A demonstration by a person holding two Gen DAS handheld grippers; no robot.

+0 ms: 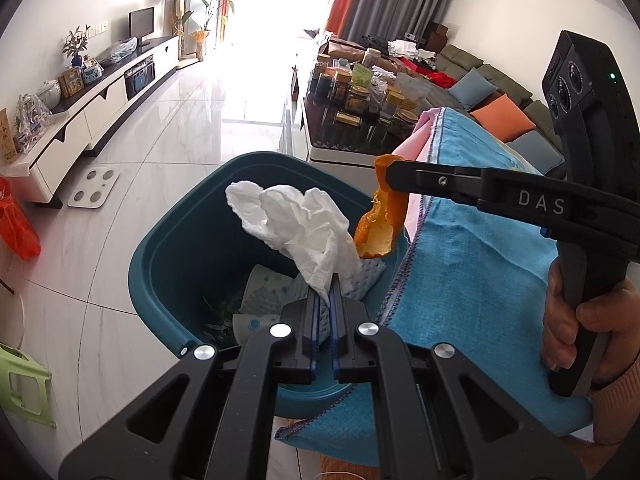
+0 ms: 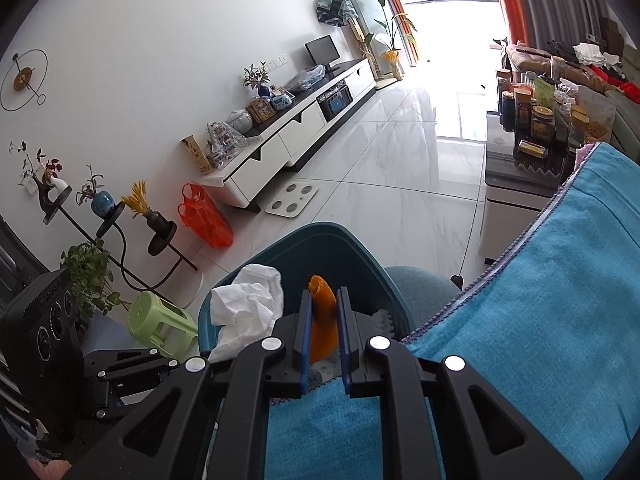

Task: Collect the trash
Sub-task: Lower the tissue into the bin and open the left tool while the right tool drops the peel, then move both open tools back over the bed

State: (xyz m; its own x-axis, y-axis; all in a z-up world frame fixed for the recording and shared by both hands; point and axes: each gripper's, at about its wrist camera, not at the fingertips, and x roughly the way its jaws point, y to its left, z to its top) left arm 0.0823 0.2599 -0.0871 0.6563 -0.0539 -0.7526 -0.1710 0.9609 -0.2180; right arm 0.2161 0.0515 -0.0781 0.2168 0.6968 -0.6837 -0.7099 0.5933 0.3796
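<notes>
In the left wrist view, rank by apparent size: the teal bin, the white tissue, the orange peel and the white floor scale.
Largest to smallest:
1. teal bin
2. white tissue
3. orange peel and floor scale look alike in area; the scale lies farther from the camera, so its true size is unsure.

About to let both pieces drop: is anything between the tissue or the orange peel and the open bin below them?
Nothing visible. The tissue and orange peel hang over the teal bin, whose mouth is open. The blue cloth lies beside its rim, not across it.
</notes>
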